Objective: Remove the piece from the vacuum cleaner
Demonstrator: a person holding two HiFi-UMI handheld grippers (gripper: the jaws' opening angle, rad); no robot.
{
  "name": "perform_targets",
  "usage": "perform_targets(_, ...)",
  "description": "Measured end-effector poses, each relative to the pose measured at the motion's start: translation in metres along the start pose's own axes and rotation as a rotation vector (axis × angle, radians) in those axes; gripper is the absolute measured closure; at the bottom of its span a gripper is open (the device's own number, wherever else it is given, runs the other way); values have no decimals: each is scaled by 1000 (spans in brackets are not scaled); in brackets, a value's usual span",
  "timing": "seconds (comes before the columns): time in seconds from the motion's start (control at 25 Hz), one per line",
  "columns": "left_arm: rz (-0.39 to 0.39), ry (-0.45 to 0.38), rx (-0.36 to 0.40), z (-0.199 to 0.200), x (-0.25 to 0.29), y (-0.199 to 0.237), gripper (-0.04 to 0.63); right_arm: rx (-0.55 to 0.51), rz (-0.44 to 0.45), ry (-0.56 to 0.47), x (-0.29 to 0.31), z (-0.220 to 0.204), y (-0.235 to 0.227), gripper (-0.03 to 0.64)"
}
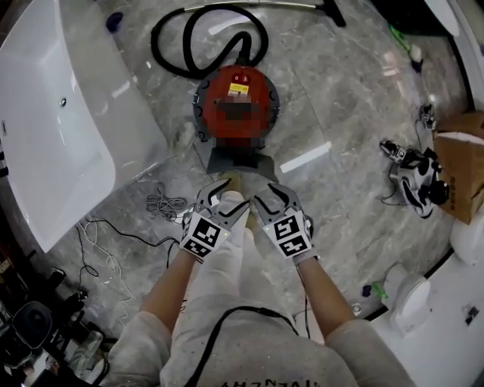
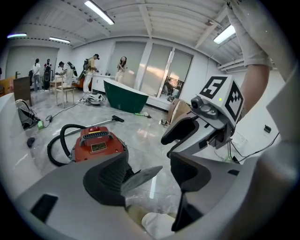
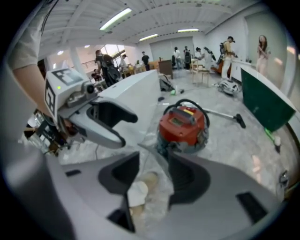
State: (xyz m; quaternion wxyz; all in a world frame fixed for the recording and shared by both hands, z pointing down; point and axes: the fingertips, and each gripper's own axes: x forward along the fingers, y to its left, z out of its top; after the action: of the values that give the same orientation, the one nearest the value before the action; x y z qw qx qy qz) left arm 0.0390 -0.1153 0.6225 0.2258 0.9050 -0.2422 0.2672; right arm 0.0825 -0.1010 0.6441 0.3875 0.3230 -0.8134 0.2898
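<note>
Left claw [image 1: 221, 195] and right claw [image 1: 271, 195] gape wide, empty. Just beyond them on the floor [image 1: 340, 113] sits the vacuum cleaner [image 1: 237, 97] — round, red-topped, a grey plate [image 1: 234, 160] nearest them, black hose [image 1: 168, 41] looped beyond.

Bright ceiling strip lights [image 2: 99, 12] glare off the glossy floor [image 1: 306, 157] beyond the jaws. Edges bend fisheye-fashion; the right gripper view blurs.

The floor [image 1: 340, 98] gleamed like polished grey stone; the vacuum cleaner [image 1: 257, 87] had a glossy red plastic shell; its hose [image 1: 160, 51] looked matt black; the bathtub [image 1: 60, 113] at the floor's left edge was smooth, glossy white; the cardboard box [image 1: 461, 166] was dull brown.
</note>
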Motion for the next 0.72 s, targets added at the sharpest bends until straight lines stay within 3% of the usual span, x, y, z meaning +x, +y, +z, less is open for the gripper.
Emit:
perform_targets(0.12, -41, 60, 8, -26, 19, 9, 285, -11, -1, 75, 26, -19, -9, 407)
perform_targets(0.24, -76, 115, 94, -43, 36, 13, 280, -52, -5, 143, 47, -32, -16, 376)
perform_targets(0.36, -53, 211, 170, -67, 52, 24, 276, -110, 0, 201, 65, -42, -17, 360)
perform_targets(0.52, -18, 321, 167, -97, 77, 51, 276, -102, -4, 239, 87, -50, -28, 360)
perform_targets(0.72, -51, 516, 304, -140, 101, 70, 276, -138, -4, 303, 114, -62, -39, 360)
